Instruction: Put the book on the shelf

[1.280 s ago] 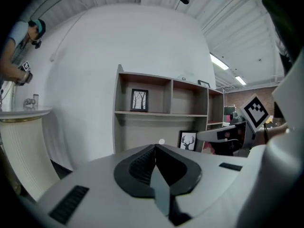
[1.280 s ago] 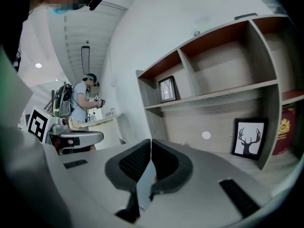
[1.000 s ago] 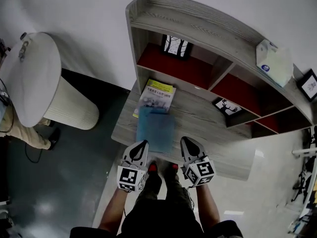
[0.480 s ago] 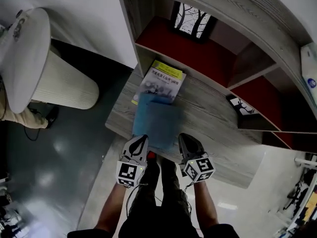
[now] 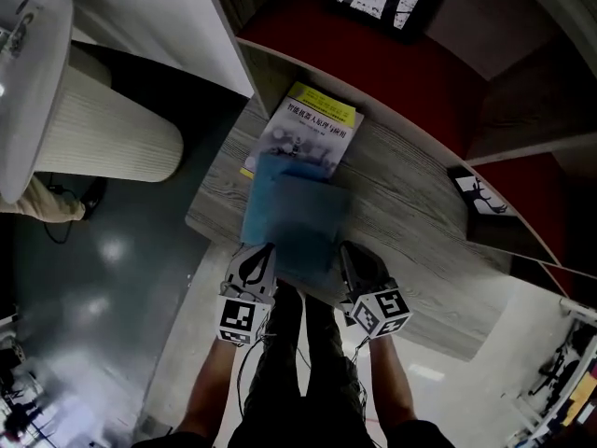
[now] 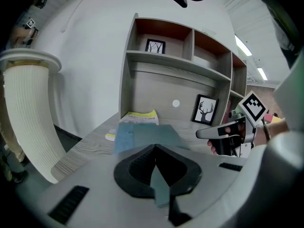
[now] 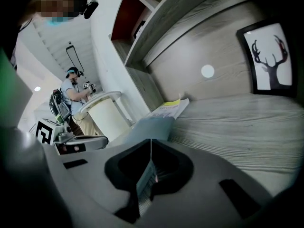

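Book (image 5: 297, 220) | blue, at frame centre over the desk (image 5: 420, 241), far edge overlapping yellow booklet (image 5: 312, 131) | we see 2 grippers clamped on its near edge: left gripper (image 5: 256, 261) just left of lower centre, right gripper (image 5: 354, 264) just right.

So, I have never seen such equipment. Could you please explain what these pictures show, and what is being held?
There is no robot here. A person holds a two-jaw tool in each hand. The head view looks down from the person's head, and the left gripper and right gripper show near the bottom. The other two pictures come from a camera on each gripper, looking along its jaws. On the wooden surface of the shelf unit lies a yellow-and-white book, and a small deer picture stands further right. Both grippers are shut on the near edge of a blue book, whose far end overlaps the yellow-and-white book.
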